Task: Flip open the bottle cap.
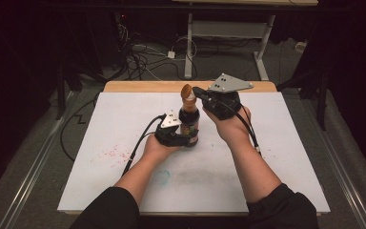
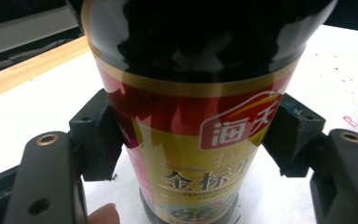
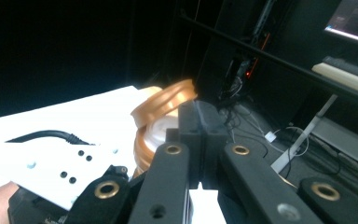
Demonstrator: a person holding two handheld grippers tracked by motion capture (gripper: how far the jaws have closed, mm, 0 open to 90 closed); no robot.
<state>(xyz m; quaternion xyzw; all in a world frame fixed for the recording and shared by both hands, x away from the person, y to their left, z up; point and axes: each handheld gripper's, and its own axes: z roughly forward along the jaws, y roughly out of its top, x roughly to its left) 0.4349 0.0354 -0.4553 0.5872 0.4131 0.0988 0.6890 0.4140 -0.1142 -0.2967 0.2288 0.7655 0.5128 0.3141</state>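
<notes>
Soy sauce bottle (image 1: pixel 189 125) upright mid-table, clamped at its label by the left gripper (image 2: pixel 191 140). Right gripper (image 3: pixel 200 126), jaws pressed together, lifts the flip cap (image 3: pixel 165 105) by its edge. Advice: keep the 2 grips steady, levering upward without tilting the bottle.

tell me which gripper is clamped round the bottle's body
The left gripper: its jaws press the label on both sides of the bottle. The right gripper is up at the flip cap instead.
</notes>
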